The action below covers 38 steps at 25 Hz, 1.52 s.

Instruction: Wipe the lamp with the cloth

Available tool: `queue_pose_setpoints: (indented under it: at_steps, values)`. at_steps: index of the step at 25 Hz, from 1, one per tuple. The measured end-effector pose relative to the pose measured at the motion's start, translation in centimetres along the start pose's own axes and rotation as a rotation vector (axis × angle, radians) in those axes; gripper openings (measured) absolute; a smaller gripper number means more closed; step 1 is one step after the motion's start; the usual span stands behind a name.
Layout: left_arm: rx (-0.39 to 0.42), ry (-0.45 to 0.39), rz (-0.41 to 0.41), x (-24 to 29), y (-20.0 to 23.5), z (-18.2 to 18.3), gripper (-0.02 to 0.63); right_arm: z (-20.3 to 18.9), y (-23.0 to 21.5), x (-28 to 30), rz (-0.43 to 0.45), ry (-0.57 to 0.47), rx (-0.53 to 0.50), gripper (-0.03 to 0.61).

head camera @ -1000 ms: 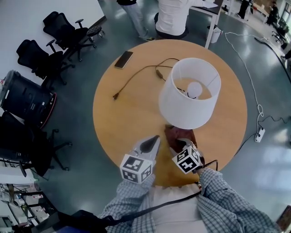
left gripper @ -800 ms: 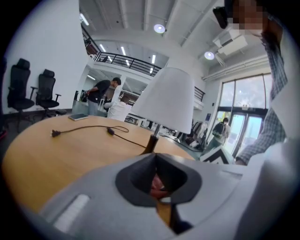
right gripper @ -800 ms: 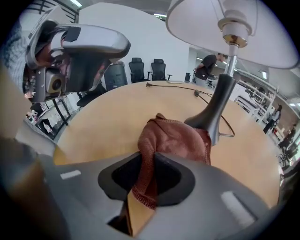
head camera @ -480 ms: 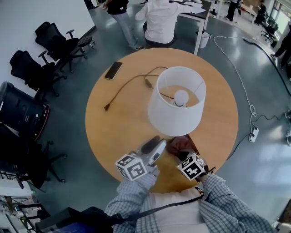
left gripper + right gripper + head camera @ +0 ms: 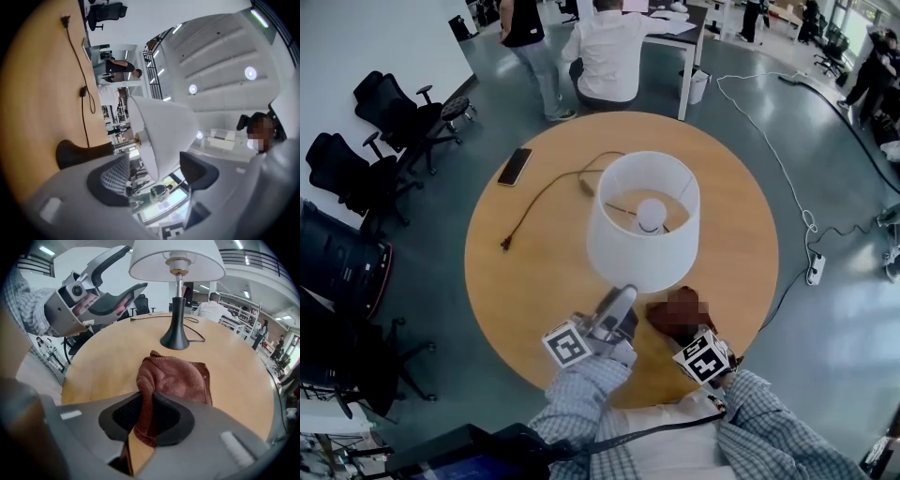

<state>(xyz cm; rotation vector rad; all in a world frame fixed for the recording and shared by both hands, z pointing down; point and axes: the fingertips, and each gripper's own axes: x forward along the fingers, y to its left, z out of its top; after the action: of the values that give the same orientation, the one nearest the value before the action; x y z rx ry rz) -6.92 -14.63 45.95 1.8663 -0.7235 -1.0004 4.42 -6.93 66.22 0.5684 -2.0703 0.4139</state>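
Note:
A lamp with a white shade [image 5: 628, 246] and a black base [image 5: 175, 339] stands in the middle of the round wooden table [image 5: 525, 272]. A reddish-brown cloth [image 5: 174, 377] lies crumpled on the table in front of the base, near the front edge [image 5: 660, 312]. My right gripper [image 5: 143, 413] has just been closing and is shut on a fold of the cloth. My left gripper [image 5: 619, 298] points up at the shade from the near left. Its jaws [image 5: 154, 160] have just been opening and stand wide, with the shade's lower rim [image 5: 157, 154] in line with the gap and the pads off it.
The lamp's cord and plug [image 5: 504, 246] trail across the table's far left, and a phone [image 5: 515, 166] lies near the far rim. Office chairs [image 5: 384, 141] stand to the left. People [image 5: 605, 56] are at a desk beyond the table. A power strip [image 5: 814, 269] lies on the floor at right.
My left gripper has risen, rolled and gone from shut to wide open near the shade. My right gripper has closed on the cloth.

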Motion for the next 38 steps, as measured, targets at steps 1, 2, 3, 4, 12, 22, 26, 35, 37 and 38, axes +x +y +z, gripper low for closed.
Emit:
queue_pose_setpoints:
  at_steps: [1, 2, 3, 4, 12, 22, 26, 35, 37, 38]
  values:
    - [-0.007, -0.014, -0.009, 0.1, -0.1, 0.1, 0.324, -0.3, 0.0, 0.1, -0.001, 0.003, 0.004, 0.071]
    - [-0.008, -0.028, -0.016, 0.2, -0.3, 0.3, 0.324, -0.5, -0.1, 0.1, 0.001, 0.005, 0.016, 0.071]
    - [-0.001, -0.04, -0.023, 0.3, -0.4, 0.4, 0.315, -0.6, -0.1, 0.1, 0.007, 0.003, 0.04, 0.071]
    - [0.014, -0.047, -0.033, 0.4, -0.7, 0.6, 0.291, -0.4, 0.0, -0.1, 0.019, -0.005, 0.076, 0.071]
    - [0.069, -0.043, -0.111, 0.5, -2.5, 0.8, 0.147, 0.7, -0.8, -4.0, 0.21, -0.195, 0.466, 0.066]
    - [0.066, -0.047, -0.11, 0.6, -2.3, 0.9, 0.141, 12.1, -4.9, -19.6, 0.229, -0.72, 0.563, 0.064]
    - [0.056, -0.045, -0.094, 0.4, -2.0, 0.5, 0.14, 18.4, -5.0, -27.3, 0.175, -0.926, 0.388, 0.063]
    - [0.044, -0.061, -0.096, 0.3, -1.9, 0.4, 0.14, 27.2, -2.6, -28.1, 0.041, -0.972, 0.008, 0.064]
    - [0.047, -0.062, -0.095, 0.3, -1.9, 0.5, 0.14, 26.9, -2.4, -26.7, 0.057, -0.953, 0.035, 0.064]
    - [0.048, -0.061, -0.094, 0.4, -1.9, 0.5, 0.14, 26.5, -2.4, -26.2, 0.065, -0.946, 0.055, 0.064]
